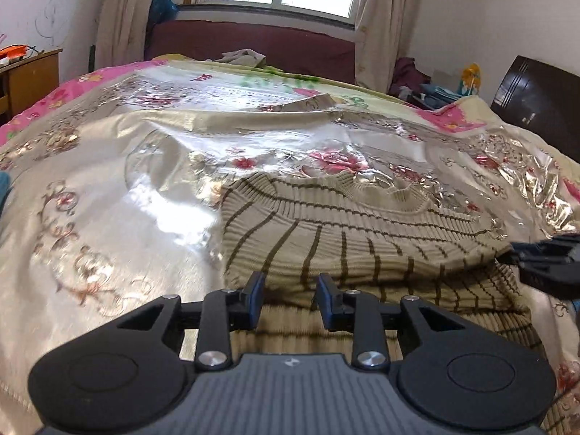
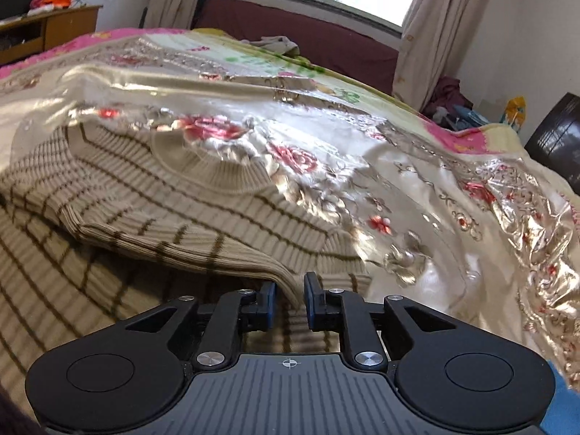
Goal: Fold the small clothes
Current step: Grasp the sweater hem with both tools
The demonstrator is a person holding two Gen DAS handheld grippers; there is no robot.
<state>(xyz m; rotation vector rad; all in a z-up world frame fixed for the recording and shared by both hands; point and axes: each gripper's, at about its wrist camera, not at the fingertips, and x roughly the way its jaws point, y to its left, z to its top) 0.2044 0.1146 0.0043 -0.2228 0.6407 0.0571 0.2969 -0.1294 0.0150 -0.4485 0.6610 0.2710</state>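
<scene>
A beige ribbed sweater with thin brown stripes [image 1: 348,232] lies on the shiny floral bedspread [image 1: 108,195], folded over so an upper layer rests on a lower one. My left gripper [image 1: 290,290] is open, its fingers just at the near edge of the folded layer, holding nothing. My right gripper [image 2: 289,291] is partly open at the sweater's [image 2: 152,195] right edge, with a fold of the knit lying between its fingers. The right gripper also shows in the left wrist view [image 1: 543,257] at the sweater's right side.
The bed runs back to a maroon window seat [image 1: 253,43] under the window. A crumpled cloth [image 1: 243,57] lies at the far edge. A wooden desk [image 1: 29,76] stands at the left, a dark headboard [image 1: 543,101] and clutter at the right.
</scene>
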